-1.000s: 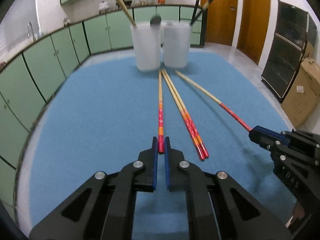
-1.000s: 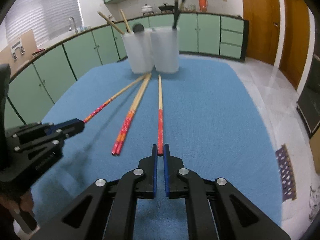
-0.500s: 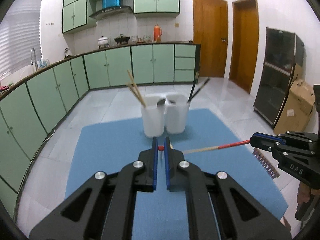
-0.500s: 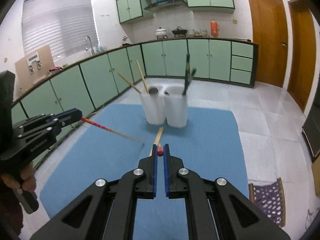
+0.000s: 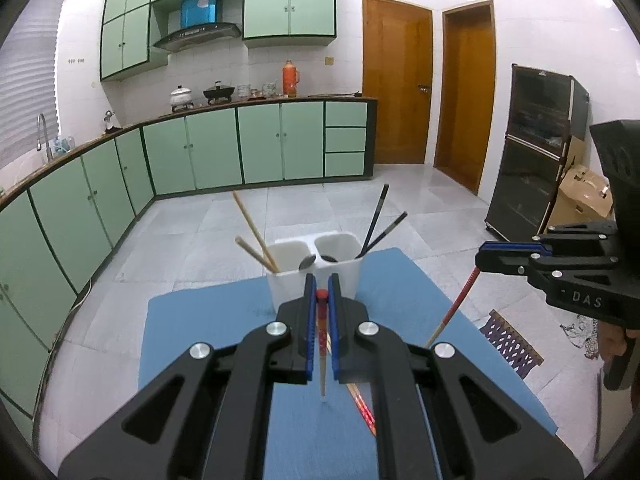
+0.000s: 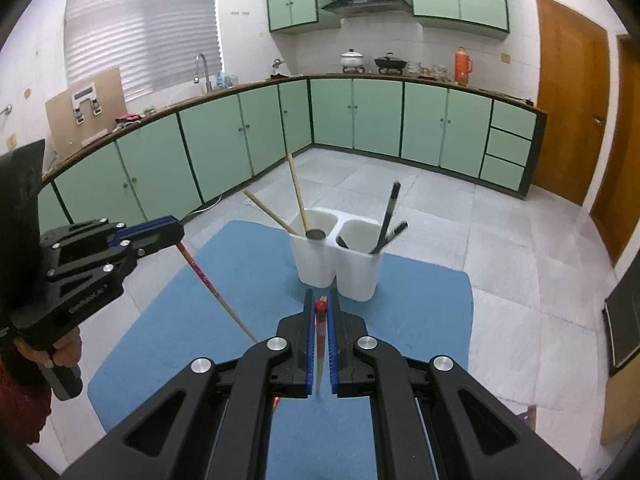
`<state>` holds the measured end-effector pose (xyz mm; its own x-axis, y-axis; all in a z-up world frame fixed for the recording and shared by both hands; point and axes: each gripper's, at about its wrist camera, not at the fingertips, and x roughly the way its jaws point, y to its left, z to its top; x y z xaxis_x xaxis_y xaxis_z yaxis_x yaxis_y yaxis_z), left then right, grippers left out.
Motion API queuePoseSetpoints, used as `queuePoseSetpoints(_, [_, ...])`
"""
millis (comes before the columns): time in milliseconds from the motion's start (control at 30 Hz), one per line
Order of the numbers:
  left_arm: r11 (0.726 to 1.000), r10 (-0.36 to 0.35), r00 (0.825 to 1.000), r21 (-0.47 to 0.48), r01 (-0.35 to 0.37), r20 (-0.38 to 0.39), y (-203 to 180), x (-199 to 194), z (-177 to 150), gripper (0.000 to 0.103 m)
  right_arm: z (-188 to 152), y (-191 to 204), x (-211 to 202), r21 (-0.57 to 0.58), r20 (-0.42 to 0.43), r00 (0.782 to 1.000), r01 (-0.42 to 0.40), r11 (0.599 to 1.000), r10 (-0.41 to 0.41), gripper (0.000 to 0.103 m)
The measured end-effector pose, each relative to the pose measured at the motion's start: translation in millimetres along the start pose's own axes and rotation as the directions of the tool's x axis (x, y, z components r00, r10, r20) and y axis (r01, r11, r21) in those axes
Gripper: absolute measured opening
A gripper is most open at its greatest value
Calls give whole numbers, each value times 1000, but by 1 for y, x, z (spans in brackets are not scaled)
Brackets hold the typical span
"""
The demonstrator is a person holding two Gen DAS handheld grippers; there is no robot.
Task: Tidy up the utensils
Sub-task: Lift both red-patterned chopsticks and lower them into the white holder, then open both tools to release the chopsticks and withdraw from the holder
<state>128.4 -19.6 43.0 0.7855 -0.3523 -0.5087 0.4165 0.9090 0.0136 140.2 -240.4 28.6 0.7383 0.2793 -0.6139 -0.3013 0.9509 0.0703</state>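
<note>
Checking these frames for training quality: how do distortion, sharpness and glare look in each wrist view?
Left wrist view: strong fisheye, cabinets bow and dark corners vignette; utensil holder is sharp, and the chopstick in the tongs softens toward its tip. Right wrist view: same bowing; window blinds are bright but readable; the held chopstick blurs close to the lens.

Both grippers are matt black plastic with shiny metal screws, and the left gripper (image 5: 321, 289) has blue ribbed pads that look rubbery. The chopstick (image 5: 321, 330) it pinches looks like pale wood with a glossy red painted end. The utensil holder (image 5: 316, 264) is smooth white plastic, slightly satin. The blue mat (image 5: 224, 320) looks like a matt, finely textured cloth or foam. Floor tiles (image 5: 320, 208) are glossy, the doors (image 5: 396, 80) varnished wood.
</note>
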Motion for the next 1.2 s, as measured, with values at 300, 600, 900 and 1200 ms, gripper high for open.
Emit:
queuePoseSetpoints(300, [1000,15,995,16,-17,99,6,-12,40,5,48,-2,-12,-41,78,997,8,999,-5,6])
queuePoseSetpoints(600, [999,34,971,1,-36,236,7,-7,107,5,123,-11,-21,-40,224,974,39,998,-29,6])
queuePoseSetpoints(900, [996,90,957,-14,-89,276,6,54,125,5,155,-24,29,-38,230,967,118,992,-106,6])
queuePoseSetpoints(1200, [995,88,979,-55,-80,181,26,114,107,5,143,-41,85,-6,176,979,109,994,-106,6])
